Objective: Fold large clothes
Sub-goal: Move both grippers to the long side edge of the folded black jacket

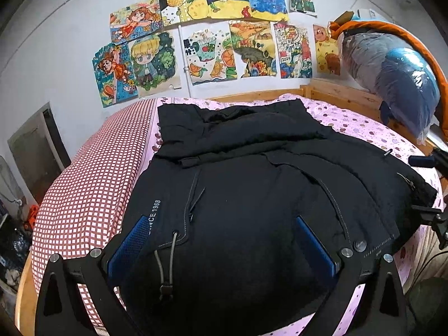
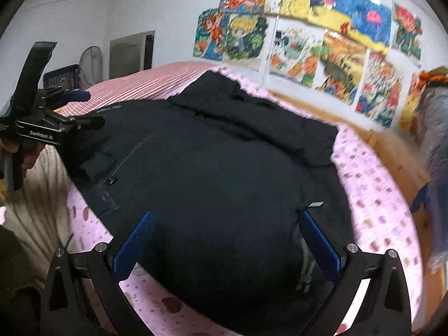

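Black jacket (image 1: 252, 184) laid flat on pink dotted bedsheet (image 1: 364, 123); sleeves seemingly folded inward, lengthwise fold judged outstanding; left gripper (image 1: 221, 240) and right gripper (image 2: 226, 238) both spread wide over hem, nothing grasped.

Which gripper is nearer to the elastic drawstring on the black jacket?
Left. The left gripper is open over the hem with the drawstring between its fingers. The right gripper is open over the jacket on the opposite side.
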The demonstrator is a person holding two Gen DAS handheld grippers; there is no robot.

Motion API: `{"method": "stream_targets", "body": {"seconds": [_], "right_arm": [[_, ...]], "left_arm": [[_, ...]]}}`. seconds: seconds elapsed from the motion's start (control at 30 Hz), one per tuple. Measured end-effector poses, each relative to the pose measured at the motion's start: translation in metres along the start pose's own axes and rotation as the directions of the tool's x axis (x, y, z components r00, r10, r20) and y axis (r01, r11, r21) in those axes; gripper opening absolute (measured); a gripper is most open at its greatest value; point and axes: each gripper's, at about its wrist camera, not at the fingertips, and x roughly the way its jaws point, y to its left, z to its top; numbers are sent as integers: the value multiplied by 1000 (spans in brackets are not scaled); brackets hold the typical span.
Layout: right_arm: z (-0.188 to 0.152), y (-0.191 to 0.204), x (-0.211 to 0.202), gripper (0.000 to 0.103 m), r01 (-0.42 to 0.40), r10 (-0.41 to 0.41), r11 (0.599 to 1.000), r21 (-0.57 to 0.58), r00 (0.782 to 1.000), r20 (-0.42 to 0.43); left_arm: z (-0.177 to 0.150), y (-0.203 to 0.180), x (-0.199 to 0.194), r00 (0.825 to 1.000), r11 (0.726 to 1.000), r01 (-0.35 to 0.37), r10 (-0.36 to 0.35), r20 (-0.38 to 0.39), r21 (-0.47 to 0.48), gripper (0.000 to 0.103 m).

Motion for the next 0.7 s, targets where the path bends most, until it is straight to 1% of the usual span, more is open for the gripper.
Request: {"method": "stream_targets", "body": {"seconds": [0.13, 0.2, 0.3, 0.33, 0.4, 0.47, 0.53, 0.6, 0.7], "right_arm": [[-10, -1, 5, 101, -4, 4, 1000, 6, 1000, -28], [-15, -2, 6, 101, -5, 5, 1000, 10, 999, -45], [-21, -6, 4, 101, -33, 34, 999, 4, 997, -63], [-23, -7, 4, 101, -42, 42, 999, -1, 997, -69], [-28, -6, 2, 101, -60, 58, 998, -23, 995, -86], [-34, -5, 1, 101, -58, 52, 997, -54, 993, -103], [-38, -2, 1, 101, -45, 35, 996, -83, 992, -121], [-40, -1, 0, 101, -42, 30, 995, -92, 991, -130], [-43, 0, 2, 101, -49, 36, 995, -88, 989, -146]], "left_arm": [[-9, 5, -4, 999, 999, 49, -49, 8, 4, 103], [-15, 7, -8, 995, 995, 94, -95, 19, 18, 103], [-21, 7, -15, 986, 985, 166, -167, 27, 41, 103], [-25, 6, -18, 978, 977, 204, -205, 24, 56, 103], [-32, 2, -22, 968, 965, 247, -249, 10, 92, 103], [-40, -5, -25, 965, 957, 259, -260, -7, 130, 103], [-46, -11, -26, 966, 952, 257, -257, -21, 169, 103], [-53, -17, -25, 968, 946, 250, -247, -39, 205, 103], [-60, -22, -22, 971, 944, 239, -231, -63, 227, 103]]}}
